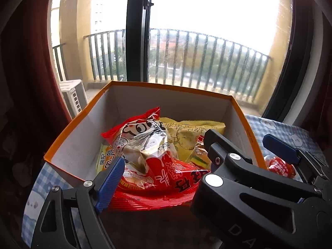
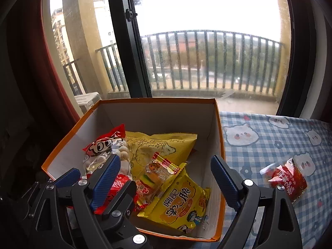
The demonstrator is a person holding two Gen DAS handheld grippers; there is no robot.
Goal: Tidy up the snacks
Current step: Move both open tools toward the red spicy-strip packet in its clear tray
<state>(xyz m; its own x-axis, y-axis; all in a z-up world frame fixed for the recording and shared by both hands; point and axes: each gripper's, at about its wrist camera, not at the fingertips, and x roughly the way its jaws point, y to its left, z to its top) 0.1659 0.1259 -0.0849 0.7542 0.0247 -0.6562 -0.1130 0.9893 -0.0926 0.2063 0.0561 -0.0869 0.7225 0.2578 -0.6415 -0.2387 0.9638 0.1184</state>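
An open cardboard box (image 1: 170,87) (image 2: 215,137), orange outside and white inside, holds several snack bags. A red-and-clear bag (image 1: 145,145) (image 2: 103,147) lies on top at the left. A large yellow chip bag (image 2: 166,145) (image 1: 186,130) sits behind it, and a yellow packet (image 2: 178,205) lies in front. My left gripper (image 1: 160,172) hangs open over the red bag, which lies loose between its jaws. My right gripper (image 2: 165,180) is open above the yellow packets, its left finger crossing the left gripper's right finger. A small red packet (image 2: 287,180) (image 1: 280,167) lies outside the box.
The box stands on a blue checked cloth with cartoon animals (image 2: 269,141) that stretches to the right. A big window with a dark frame (image 2: 128,41) and a balcony railing lies just behind. A dark red curtain (image 1: 31,62) hangs at the left.
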